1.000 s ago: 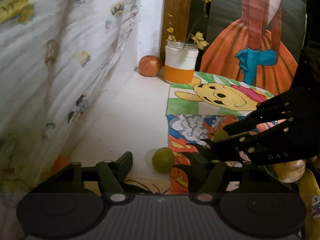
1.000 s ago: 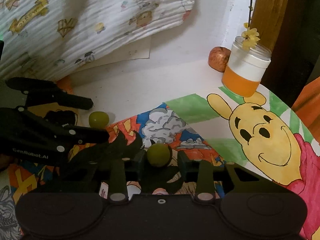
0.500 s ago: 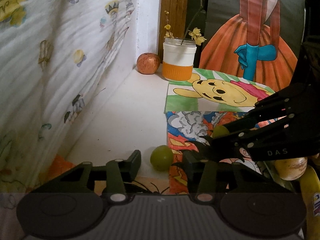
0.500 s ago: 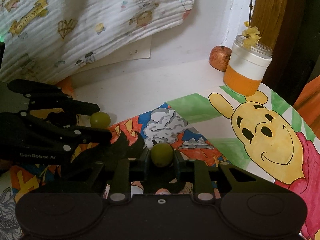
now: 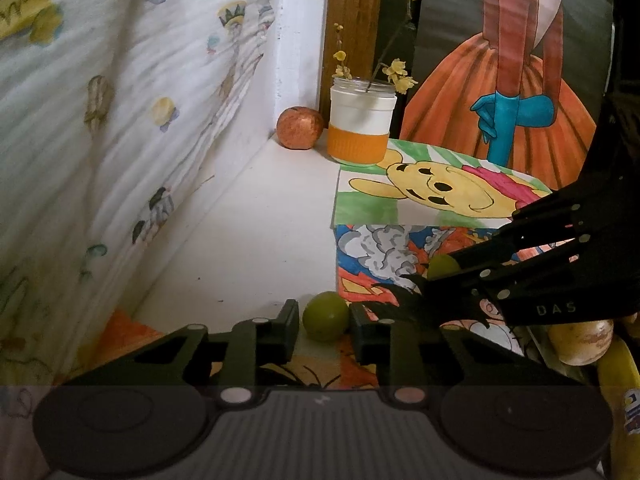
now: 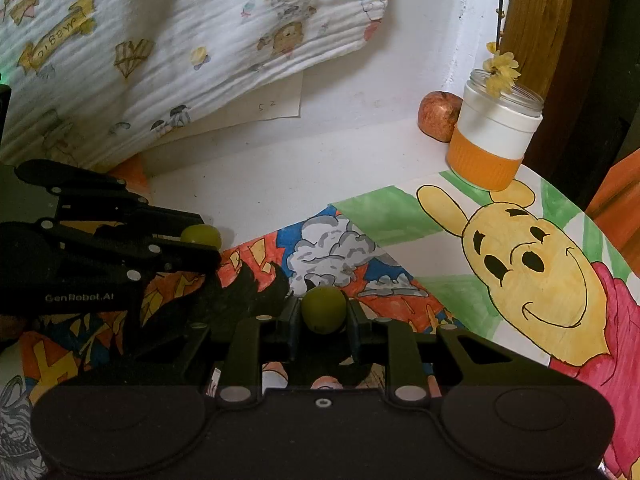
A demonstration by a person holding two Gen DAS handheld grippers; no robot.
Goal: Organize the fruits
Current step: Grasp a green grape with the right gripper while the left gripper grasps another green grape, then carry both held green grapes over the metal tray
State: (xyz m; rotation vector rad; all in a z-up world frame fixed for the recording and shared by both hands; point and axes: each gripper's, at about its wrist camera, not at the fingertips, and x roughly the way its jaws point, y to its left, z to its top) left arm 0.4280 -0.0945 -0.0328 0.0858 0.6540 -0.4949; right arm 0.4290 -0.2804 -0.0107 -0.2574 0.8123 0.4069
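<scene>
white ledge runs along under a wall draped with a crinkled white cloth printed with little cartoon figures. low on the left, the left gripper sits down at the surface with its jaws drawn in on either side of a small green fruit; both fingers look to be touching it, so it reads as a pinch, with the fruit resting right at the edge where the bare ledge meets the coloured drawings. at the far end of the ledge a reddish apple sits in the corner, touching or just beside a jar with an orange band and a sprig of yellow flowers. a yellow bear drawing lies flat in front of the jar, and a painting of an orange dress stands behind it. further right, the right gripper is low over the comic-style drawing, its jaws pinching a second green fruit between them. in the left wrist view that gripper reaches in from the right with the fruit at its tips. at the far right edge a yellowish-brown round fruit and a banana lie close together, partly hidden.
</scene>
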